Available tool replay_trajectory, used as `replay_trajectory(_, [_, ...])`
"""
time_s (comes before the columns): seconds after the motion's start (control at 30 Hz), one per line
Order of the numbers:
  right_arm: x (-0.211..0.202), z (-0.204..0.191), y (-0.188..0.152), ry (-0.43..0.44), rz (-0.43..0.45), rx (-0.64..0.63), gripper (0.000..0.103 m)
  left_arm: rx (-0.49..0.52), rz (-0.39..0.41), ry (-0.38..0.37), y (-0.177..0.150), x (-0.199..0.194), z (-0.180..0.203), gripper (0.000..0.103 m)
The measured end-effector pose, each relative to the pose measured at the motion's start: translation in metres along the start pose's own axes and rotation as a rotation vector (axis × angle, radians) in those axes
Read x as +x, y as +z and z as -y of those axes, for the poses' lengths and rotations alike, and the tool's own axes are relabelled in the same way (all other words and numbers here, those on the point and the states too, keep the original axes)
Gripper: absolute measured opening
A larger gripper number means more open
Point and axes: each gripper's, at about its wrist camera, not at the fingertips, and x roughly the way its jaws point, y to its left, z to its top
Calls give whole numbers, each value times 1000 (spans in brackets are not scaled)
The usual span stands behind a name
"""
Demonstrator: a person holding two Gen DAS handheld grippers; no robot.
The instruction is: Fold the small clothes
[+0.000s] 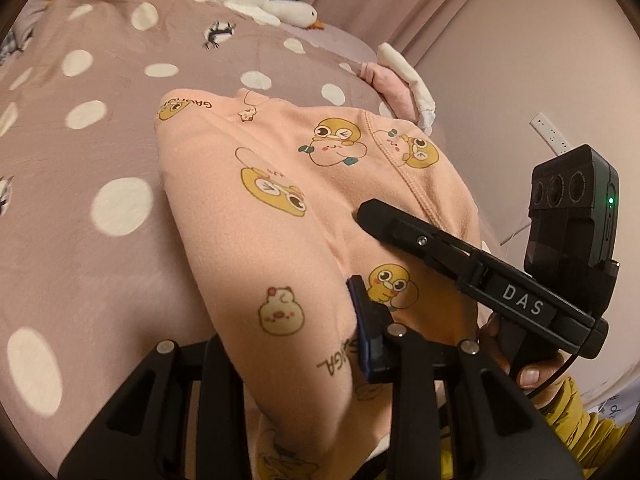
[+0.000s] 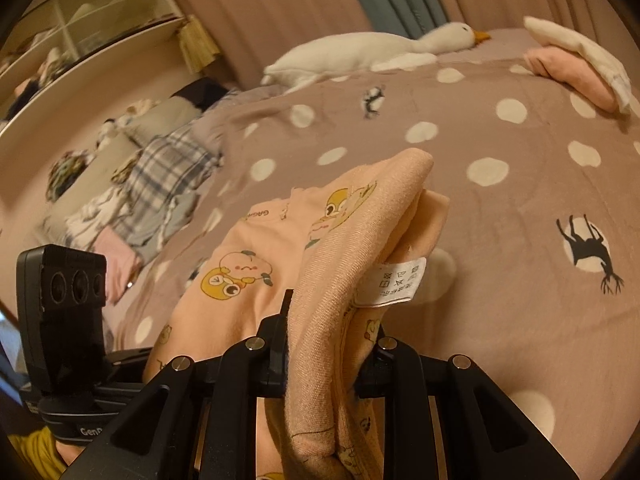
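Both grippers' fingers pinch the peach garment (image 1: 280, 184) over the dotted bedspread (image 1: 80, 160), plush goose (image 2: 360, 50) beyond.

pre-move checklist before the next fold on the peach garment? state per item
1. Left gripper pinching the peach garment: ok, cloth bunched between its fingers.
2. Right gripper pinching the same garment: ok, a thick fold runs through the jaws.
3. Garment flat on the bedspread: not ok, its near part is lifted and doubled over, care label hanging out.
4. Landing area ahead free: ok, only dotted cover around the garment.
5. Folded pink and white clothes and plush goose out of the way: ok, both lie near the far edge.
6. Edges aligned: cannot tell, the hems are hidden.
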Motion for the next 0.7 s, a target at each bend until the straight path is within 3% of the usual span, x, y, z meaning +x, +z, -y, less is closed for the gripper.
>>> replay_trajectory(0.3, [-26,-43,-13,43,33,-82,23,-20,81,-2,-30,-54,9,31])
replay_trajectory(0.7, [-50,-88,-17,63,90,-192,23,1,177,-1,-45,-106,12,31])
